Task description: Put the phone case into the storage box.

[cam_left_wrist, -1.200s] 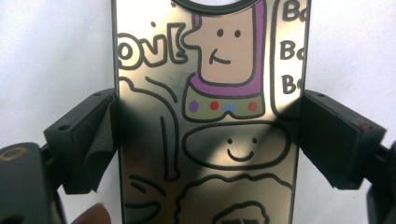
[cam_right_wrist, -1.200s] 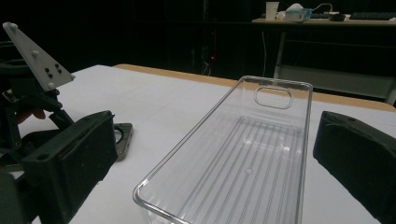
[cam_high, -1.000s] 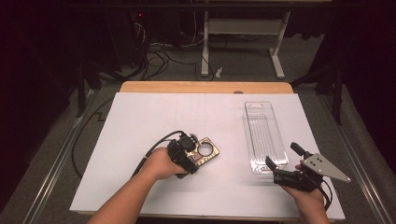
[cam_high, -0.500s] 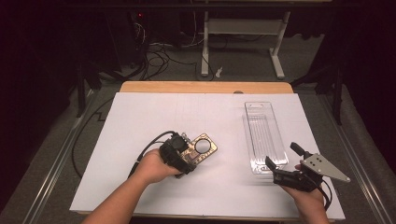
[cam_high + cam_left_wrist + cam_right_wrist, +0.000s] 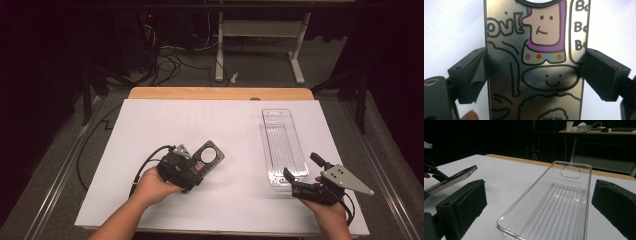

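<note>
Two jaws of my left gripper (image 5: 535, 75) clamp the cartoon-printed plate (image 5: 536, 62); right gripper (image 5: 539, 220) gapes wide around clear tray (image 5: 556, 202).

Clamped between two black jaws of the left gripper (image 5: 534, 75): a shiny metal plate (image 5: 536, 70) printed with cartoon figures, a purple-hooded face above a smiling oval, partial letters along its right edge. Beneath, white table surface (image 5: 451, 27). Fingertip (image 5: 470, 115) at bottom left.
</note>
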### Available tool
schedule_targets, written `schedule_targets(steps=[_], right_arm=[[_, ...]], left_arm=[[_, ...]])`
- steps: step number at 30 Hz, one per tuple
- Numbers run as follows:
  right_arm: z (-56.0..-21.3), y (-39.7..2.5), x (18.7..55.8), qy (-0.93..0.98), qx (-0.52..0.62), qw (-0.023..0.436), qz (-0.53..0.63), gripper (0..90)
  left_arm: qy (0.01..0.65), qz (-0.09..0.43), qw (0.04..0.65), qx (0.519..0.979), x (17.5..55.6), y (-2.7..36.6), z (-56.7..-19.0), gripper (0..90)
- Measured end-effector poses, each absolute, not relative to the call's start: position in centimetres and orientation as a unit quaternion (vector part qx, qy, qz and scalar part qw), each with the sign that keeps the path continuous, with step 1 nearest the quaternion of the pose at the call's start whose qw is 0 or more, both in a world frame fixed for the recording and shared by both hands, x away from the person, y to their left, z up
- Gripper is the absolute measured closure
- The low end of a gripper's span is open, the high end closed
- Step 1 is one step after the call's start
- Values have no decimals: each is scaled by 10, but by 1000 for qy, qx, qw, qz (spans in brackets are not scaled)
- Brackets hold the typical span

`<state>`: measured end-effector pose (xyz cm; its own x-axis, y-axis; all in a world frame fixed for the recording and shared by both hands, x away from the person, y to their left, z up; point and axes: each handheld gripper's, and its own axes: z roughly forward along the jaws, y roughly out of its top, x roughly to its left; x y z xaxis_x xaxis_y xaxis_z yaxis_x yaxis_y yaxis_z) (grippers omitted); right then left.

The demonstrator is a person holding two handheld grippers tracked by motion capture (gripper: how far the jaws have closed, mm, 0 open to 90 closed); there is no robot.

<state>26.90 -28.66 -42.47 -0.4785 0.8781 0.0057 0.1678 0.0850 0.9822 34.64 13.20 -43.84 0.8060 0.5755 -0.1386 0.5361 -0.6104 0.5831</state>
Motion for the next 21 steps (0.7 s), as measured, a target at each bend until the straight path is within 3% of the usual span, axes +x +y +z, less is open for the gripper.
schedule_targets(steps=[21], right_arm=[[-426, -287, 270, 662, 396, 324, 547, 3]], left_arm=[[341, 68, 427, 835, 330, 178, -449, 132]])
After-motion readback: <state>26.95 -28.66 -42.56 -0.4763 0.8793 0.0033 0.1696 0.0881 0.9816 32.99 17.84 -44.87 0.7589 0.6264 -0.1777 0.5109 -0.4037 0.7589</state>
